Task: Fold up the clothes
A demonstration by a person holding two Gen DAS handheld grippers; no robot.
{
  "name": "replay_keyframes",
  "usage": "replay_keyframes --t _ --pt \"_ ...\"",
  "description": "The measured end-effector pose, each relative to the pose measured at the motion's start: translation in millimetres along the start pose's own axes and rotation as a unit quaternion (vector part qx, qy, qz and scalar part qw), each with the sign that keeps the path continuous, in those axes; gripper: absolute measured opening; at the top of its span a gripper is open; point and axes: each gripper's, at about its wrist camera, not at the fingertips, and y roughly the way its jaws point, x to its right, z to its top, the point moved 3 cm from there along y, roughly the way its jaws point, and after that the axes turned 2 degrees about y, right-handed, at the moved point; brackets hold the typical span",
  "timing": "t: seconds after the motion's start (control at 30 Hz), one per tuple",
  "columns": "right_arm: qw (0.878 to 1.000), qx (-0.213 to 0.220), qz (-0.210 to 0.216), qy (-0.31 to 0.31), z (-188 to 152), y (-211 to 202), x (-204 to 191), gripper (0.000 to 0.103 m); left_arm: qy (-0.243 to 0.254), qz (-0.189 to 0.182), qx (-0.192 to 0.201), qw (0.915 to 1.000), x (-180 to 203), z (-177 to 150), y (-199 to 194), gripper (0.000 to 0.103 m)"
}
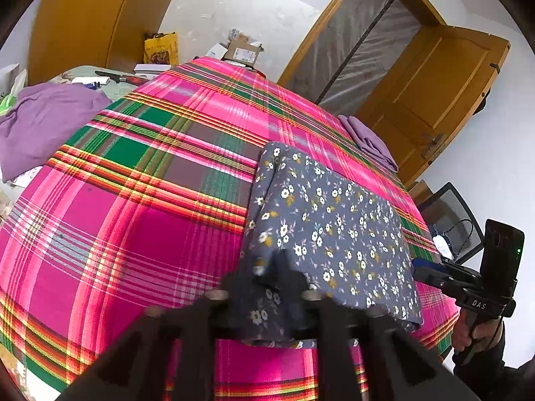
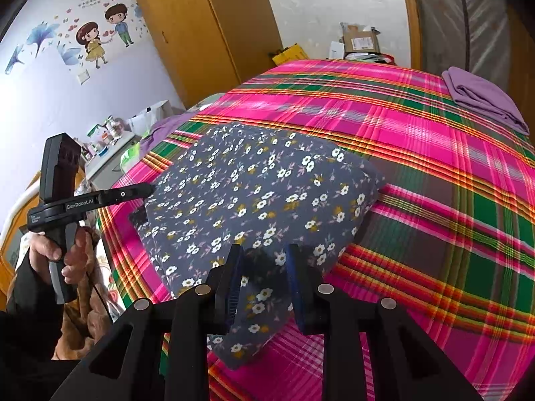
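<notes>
A grey floral garment (image 1: 334, 227) lies folded on the pink plaid bedspread (image 1: 133, 200); it also shows in the right wrist view (image 2: 247, 193). My left gripper (image 1: 267, 280) is shut on the garment's near left corner, with cloth bunched between the fingers. My right gripper (image 2: 262, 267) straddles the garment's near right corner (image 2: 260, 300), which lifts between the blue pads (image 2: 234, 280); a gap shows between pads and cloth. In the right wrist view the left gripper (image 2: 147, 190) touches the garment's left edge. In the left wrist view the right gripper (image 1: 424, 272) sits at the garment's right edge.
A folded purple cloth (image 2: 481, 97) lies at the bed's far right. A loose purple garment (image 1: 46, 120) lies off the bed's left side. Boxes (image 1: 242, 51) and a yellow bag (image 1: 160, 48) stand beyond the far end. A wooden wardrobe (image 2: 207, 26) and a door (image 1: 434, 93) border the bed.
</notes>
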Motion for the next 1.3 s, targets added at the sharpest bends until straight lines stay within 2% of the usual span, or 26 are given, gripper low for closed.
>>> replay_keyframes --t 0.2,0.33,0.47,0.6,0.73,0.8,0.93,1.0,1.07,1.1,1.13,1.3 --pt "1.000 0.001 0.000 0.004 0.4 -1.7 2.7 0.027 -0.007 -0.014 0.001 0.9999 -1.5 -8.7 -10.0 0.007" --pt "1.000 0.000 0.003 0.008 1.2 1.4 5.1 0.027 -0.013 -0.009 -0.009 0.9998 -8.1 -10.6 -2.7 0.009" --pt "1.000 0.003 0.005 0.009 2.0 0.8 5.7 0.027 0.002 0.004 -0.008 1.0000 0.3 -3.5 -5.5 0.010" --pt "1.000 0.008 0.005 0.019 2.3 0.0 9.1 0.027 0.034 0.034 0.006 0.9988 8.6 11.1 -11.4 0.010" --pt "0.999 0.013 0.002 0.036 5.7 1.6 15.0 0.028 0.070 0.036 0.014 0.9968 27.4 35.5 -6.0 0.011" --pt "0.999 0.015 -0.001 0.043 8.9 1.7 17.7 0.028 0.095 0.027 0.005 0.9951 40.2 45.8 8.4 0.015" --pt "0.998 0.021 -0.005 0.053 16.6 2.4 20.0 0.029 0.139 0.006 -0.028 0.9899 61.4 59.3 44.9 0.016" --pt "0.998 0.022 -0.007 0.053 17.7 2.2 20.3 0.029 0.152 0.012 -0.042 0.9874 64.1 60.7 61.8 0.016" --pt "0.998 0.021 -0.009 0.054 18.6 2.3 21.7 0.029 0.149 0.013 -0.043 0.9878 61.7 60.6 65.0 0.013" --pt "0.998 0.021 -0.011 0.054 18.8 2.5 22.6 0.029 0.144 0.012 -0.041 0.9886 59.5 60.2 64.2 0.004" --pt "0.998 0.022 -0.013 0.056 18.7 3.0 23.9 0.029 0.139 0.011 -0.040 0.9894 57.3 59.9 63.4 0.002" --pt "0.996 0.022 -0.017 0.080 16.3 3.3 32.7 0.029 0.115 0.007 -0.032 0.9928 46.5 58.2 59.2 0.002"
